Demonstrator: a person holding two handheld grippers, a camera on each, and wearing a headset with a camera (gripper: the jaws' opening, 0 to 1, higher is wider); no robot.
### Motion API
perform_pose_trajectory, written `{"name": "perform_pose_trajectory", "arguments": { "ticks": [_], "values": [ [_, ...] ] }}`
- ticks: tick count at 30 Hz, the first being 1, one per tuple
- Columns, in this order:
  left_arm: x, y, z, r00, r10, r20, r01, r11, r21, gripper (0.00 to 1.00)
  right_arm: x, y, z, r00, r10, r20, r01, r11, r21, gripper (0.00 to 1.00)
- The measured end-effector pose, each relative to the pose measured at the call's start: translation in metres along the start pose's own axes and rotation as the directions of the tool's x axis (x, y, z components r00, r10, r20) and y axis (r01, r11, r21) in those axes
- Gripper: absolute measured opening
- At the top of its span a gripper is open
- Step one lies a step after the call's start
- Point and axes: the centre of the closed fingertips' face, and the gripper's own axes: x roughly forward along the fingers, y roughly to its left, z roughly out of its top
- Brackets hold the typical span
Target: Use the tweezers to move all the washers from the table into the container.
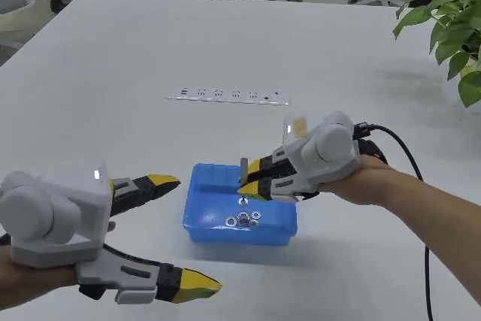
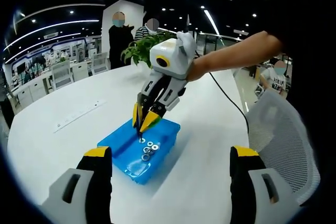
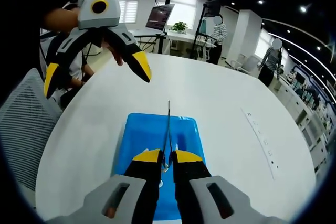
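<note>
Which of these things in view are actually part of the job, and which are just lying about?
In the job: slim metal tweezers, small metal washers, blue plastic container, right gripper, left gripper.
Lying about: white power strip, green leafy plant.

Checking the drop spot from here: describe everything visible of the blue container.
The blue container is a shallow, open rectangular tray, plastic by its look, lying flat on the white table. Several metal washers lie clustered on its floor. The tweezers, clamped in the right gripper, point down into it above the washers; contact cannot be told.
</note>
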Motion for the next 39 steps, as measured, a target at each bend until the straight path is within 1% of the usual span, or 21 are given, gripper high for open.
{"name": "perform_pose_trajectory", "arguments": {
  "ticks": [7, 9, 15, 20, 27, 29, 32, 33, 35, 38, 39],
  "values": [
    [0.003, 0.006, 0.001, 1.0, -0.003, -0.005, 0.003, 1.0, 0.005, 0.99, 0.006, -0.002, -0.014, 0.9997, 0.01, -0.021, -0.01, 1.0, 0.004, 0.1],
    [0.004, 0.007, 0.002, 1.0, -0.005, -0.007, 0.005, 1.0, 0.007, 0.98, 0.006, -0.003, -0.015, 0.9997, 0.011, -0.021, -0.011, 1.0, 0.006, 0.1],
    [0.01, 0.011, 0.004, 0.9996, -0.024, -0.017, 0.024, 1.0, 0.012, 0.93, 0.008, -0.005, -0.021, 0.9996, 0.014, -0.024, -0.013, 1.0, 0.01, 0.1],
    [0.015, 0.016, 0.006, 0.9988, -0.043, -0.021, 0.044, 0.999, 0.022, 0.86, 0.01, -0.004, -0.024, 0.9995, 0.017, -0.025, -0.017, 1.0, 0.008, 0.1],
    [0.024, 0.02, 0.014, 0.9979, -0.06, -0.024, 0.061, 0.997, 0.047, 0.81, 0.011, -0.002, -0.026, 0.9996, 0.02, -0.02, -0.02, 1.0, 0.013, 0.1],
    [0.027, 0.022, 0.014, 0.9971, -0.068, -0.034, 0.07, 0.996, 0.053, 0.77, 0.011, -0.002, -0.026, 0.9996, 0.02, -0.019, -0.02, 1.0, 0.011, 0.1],
    [0.03, 0.024, 0.014, 0.9957, -0.078, -0.049, 0.081, 0.995, 0.058, 0.69, 0.012, -0.002, -0.026, 0.9998, 0.019, -0.011, -0.018, 1.0, 0.008, 0.1],
    [0.032, 0.026, 0.014, 0.995, -0.081, -0.059, 0.085, 0.994, 0.071, 0.67, 0.012, -0.003, -0.026, 0.9998, 0.017, -0.011, -0.017, 1.0, 0.005, 0.1],
    [0.036, 0.027, 0.015, 0.9943, -0.084, -0.065, 0.09, 0.992, 0.089, 0.63, 0.011, -0.002, -0.026, 0.9998, 0.017, -0.01, -0.017, 1.0, 0.007, 0.1],
    [0.041, 0.031, 0.016, 0.9926, -0.088, -0.084, 0.097, 0.99, 0.105, 0.53, 0.012, -0.003, -0.027, 0.9998, 0.017, -0.01, -0.017, 1.0, 0.005, 0.1],
    [0.044, 0.034, 0.017, 0.9922, -0.086, -0.09, 0.097, 0.988, 0.117, 0.48, 0.012, -0.002, -0.026, 0.9998, 0.018, -0.011, -0.018, 1.0, 0.003, 0.1]
  ]
}}
